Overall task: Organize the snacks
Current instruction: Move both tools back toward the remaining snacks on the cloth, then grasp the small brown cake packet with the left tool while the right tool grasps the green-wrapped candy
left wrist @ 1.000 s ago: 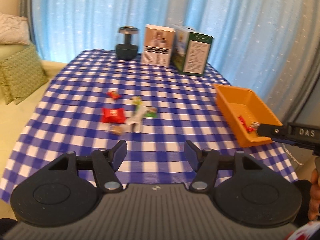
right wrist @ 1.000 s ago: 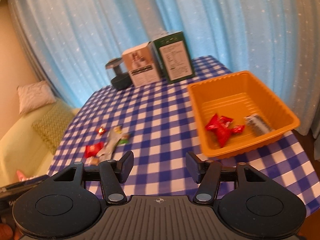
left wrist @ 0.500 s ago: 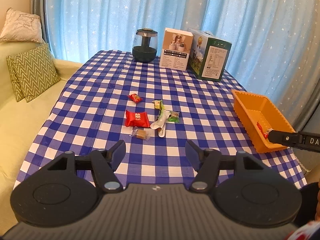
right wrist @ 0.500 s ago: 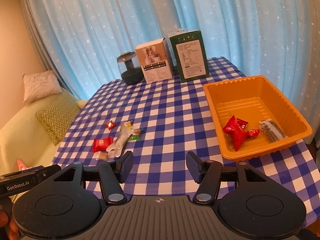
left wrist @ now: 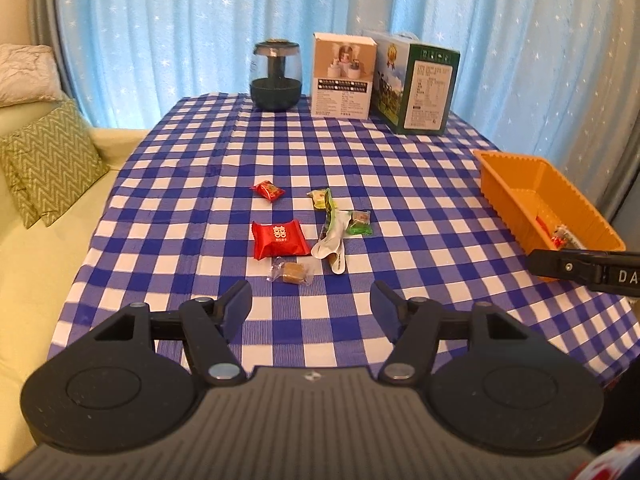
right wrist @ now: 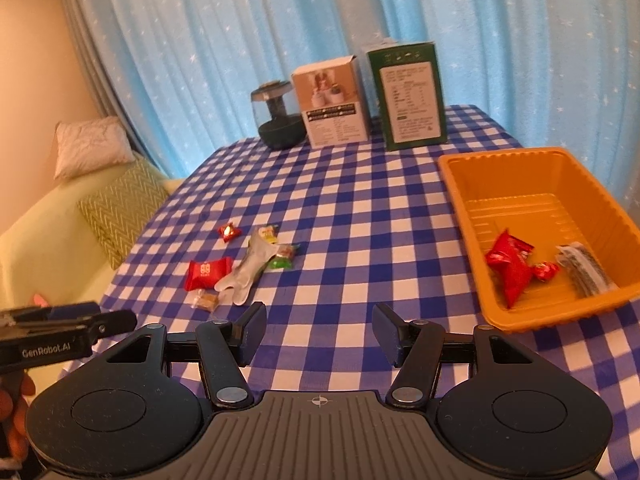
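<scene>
**Both claws open above the counter, snacks split between cloth and tray**

The left claw (left wrist: 311,306) hovered over the near edge of the counter (left wrist: 400,184), its jaws spread wide with nothing between them. The right claw (right wrist: 319,332) hung likewise over the blue-and-white checked cloth, jaws apart and empty.

A loose cluster of snacks lay near the middle of the counter. A flat red packet (left wrist: 280,239) sat just beyond the left claw, with a small clear-wrapped brown candy (left wrist: 291,272) just in front of it. A small red candy (left wrist: 267,191) lay farther back, apart from the rest. To the right of the red packet a long white wrapper (left wrist: 332,242) lay at a slant, overlapping a green-and-yellow packet (left wrist: 323,200) at its far end, and a small green-wrapped sweet (left wrist: 359,223) rested just beside it.

The orange tray (right wrist: 460,184) stood at the right side of the counter, well apart from the cluster. Inside it, toward the near end, lay a red packet (right wrist: 510,266), a small red candy (right wrist: 545,271) touching it, and a dark striped wrapper (right wrist: 584,268) next to the right wall.

At the far edge of the counter stood a dark round jar (left wrist: 276,76), a beige box (left wrist: 343,76) and a green box (left wrist: 420,88) in a row, before a blue starred curtain (left wrist: 180,28).
</scene>
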Available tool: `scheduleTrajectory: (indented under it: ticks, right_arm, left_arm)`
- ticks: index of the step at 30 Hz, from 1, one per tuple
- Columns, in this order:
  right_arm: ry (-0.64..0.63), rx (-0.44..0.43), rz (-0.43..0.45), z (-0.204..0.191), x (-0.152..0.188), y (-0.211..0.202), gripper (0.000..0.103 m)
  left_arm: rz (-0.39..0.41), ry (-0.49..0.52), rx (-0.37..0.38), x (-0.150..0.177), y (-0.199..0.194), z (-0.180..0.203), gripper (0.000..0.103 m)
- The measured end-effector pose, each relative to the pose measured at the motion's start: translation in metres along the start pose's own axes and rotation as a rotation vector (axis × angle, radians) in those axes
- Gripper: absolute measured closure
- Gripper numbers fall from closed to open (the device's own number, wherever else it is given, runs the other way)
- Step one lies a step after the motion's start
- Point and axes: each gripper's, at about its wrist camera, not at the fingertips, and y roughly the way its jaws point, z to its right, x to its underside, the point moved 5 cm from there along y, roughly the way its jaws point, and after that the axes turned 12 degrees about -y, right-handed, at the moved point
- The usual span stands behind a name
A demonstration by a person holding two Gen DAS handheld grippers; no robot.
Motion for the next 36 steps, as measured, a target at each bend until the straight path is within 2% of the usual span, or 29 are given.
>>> scheduleTrajectory:
  ticks: [8, 16, 24, 27, 29, 36]
  right_arm:
    - [-0.067, -0.024, -0.038, -0.001, 0.0, 0.061, 0.044]
    - [-0.091, -0.04, -0.068, -0.002, -0.01, 0.119, 0.044]
    - [-0.049, -0.034, -0.103, 0.006, -0.008, 0.149, 0.045]
    - [-0.054, -0.033, -0.112, 0.003, -0.008, 0.156, 0.045]
    - [-0.068, -0.028, -0.111, 0.001, -0.008, 0.159, 0.045]
    - [-0.078, -0.017, -0.111, -0.001, -0.01, 0.168, 0.045]
  left_arm:
    - [-0.035, 0.042, 0.021, -0.003, 0.058, -0.013, 0.041]
    - [-0.064, 0.03, 0.029, 0.001, 0.113, -0.025, 0.041]
    - [-0.099, 0.057, 0.013, 0.003, 0.146, -0.024, 0.043]
    - [-0.093, 0.066, 0.006, 0.001, 0.15, -0.024, 0.049]
    - [-0.091, 0.07, -0.005, 0.0, 0.149, -0.025, 0.061]
    - [-0.107, 0.086, -0.009, 0.001, 0.145, -0.024, 0.07]
